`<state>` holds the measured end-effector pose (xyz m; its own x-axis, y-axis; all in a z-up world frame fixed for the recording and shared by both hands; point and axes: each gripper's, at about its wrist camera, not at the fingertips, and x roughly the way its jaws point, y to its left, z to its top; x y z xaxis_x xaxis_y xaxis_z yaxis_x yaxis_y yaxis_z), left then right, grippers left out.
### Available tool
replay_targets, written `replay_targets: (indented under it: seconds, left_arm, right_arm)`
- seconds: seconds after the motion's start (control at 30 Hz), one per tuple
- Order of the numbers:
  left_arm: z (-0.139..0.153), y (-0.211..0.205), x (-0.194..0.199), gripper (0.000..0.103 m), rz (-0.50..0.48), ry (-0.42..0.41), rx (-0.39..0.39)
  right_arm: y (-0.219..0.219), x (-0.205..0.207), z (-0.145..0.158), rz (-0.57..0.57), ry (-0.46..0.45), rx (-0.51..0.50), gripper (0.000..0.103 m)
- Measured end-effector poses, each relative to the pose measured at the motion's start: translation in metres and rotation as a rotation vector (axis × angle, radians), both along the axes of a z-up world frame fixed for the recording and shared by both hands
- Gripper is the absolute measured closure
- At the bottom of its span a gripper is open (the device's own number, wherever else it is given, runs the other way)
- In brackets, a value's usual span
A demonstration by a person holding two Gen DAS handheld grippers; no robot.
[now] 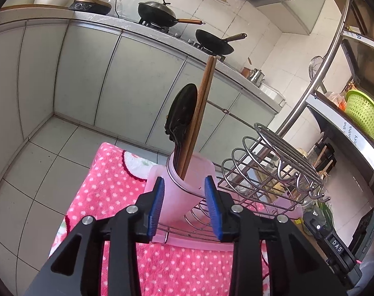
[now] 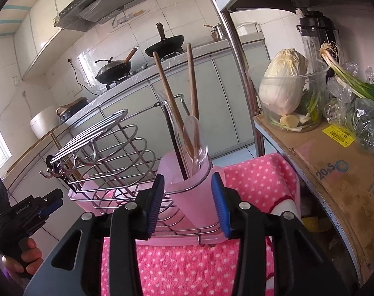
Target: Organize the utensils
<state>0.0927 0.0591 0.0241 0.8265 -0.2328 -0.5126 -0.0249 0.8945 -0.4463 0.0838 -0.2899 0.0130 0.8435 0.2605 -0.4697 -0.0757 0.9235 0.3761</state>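
Left wrist view: my left tool (image 1: 184, 207) sits with its blue pads parted on either side of the pink utensil cup (image 1: 187, 180), apart from its walls and gripping nothing. In that cup stand a black spoon (image 1: 180, 113) and a pair of wooden chopsticks (image 1: 201, 113), handles down, leaning together. From the right wrist, my right tool (image 2: 188, 203) is likewise parted and empty, framing a pink cup (image 2: 187, 185) that holds two wooden chopsticks (image 2: 173, 101), a clear plastic spoon (image 2: 195, 140) and a dark stick-like utensil I cannot identify. Each cup hangs in a wire ring at one end of the steel dish rack (image 1: 268, 162); whether the two views show the same cup I cannot tell. I judge the utensils already sorted into their holders and both tools just off the cups, so the step in hand looks like a release. Next I would back both tools straight out without catching the wire ring or tipping the tall chopsticks. The rack rests on a pink polka-dot towel (image 1: 117, 187). Around it is a tiled kitchen: pale cabinets, two woks (image 1: 159, 12) on the stove, and a napa cabbage (image 2: 283, 83) in a clear tub on a cardboard box (image 2: 335, 162).
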Motion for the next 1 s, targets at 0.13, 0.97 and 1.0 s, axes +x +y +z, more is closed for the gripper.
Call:
replay_targets:
  seconds: [0.13, 0.97, 1.0]
  left_arm:
    - [0.005, -0.005, -0.012, 0.055, -0.008, -0.021, 0.01]
    - [0.018, -0.048, -0.068, 0.036, -0.077, 0.008, 0.173]
    - [0.018, -0.049, -0.069, 0.036, -0.077, 0.01, 0.176]
  right_arm:
    - [0.004, -0.012, 0.0, 0.018, 0.01, 0.003, 0.06]
    - [0.049, -0.078, 0.017, 0.052, -0.043, -0.163, 0.038]
    - [0.048, -0.079, 0.017, 0.051, -0.04, -0.162, 0.038]
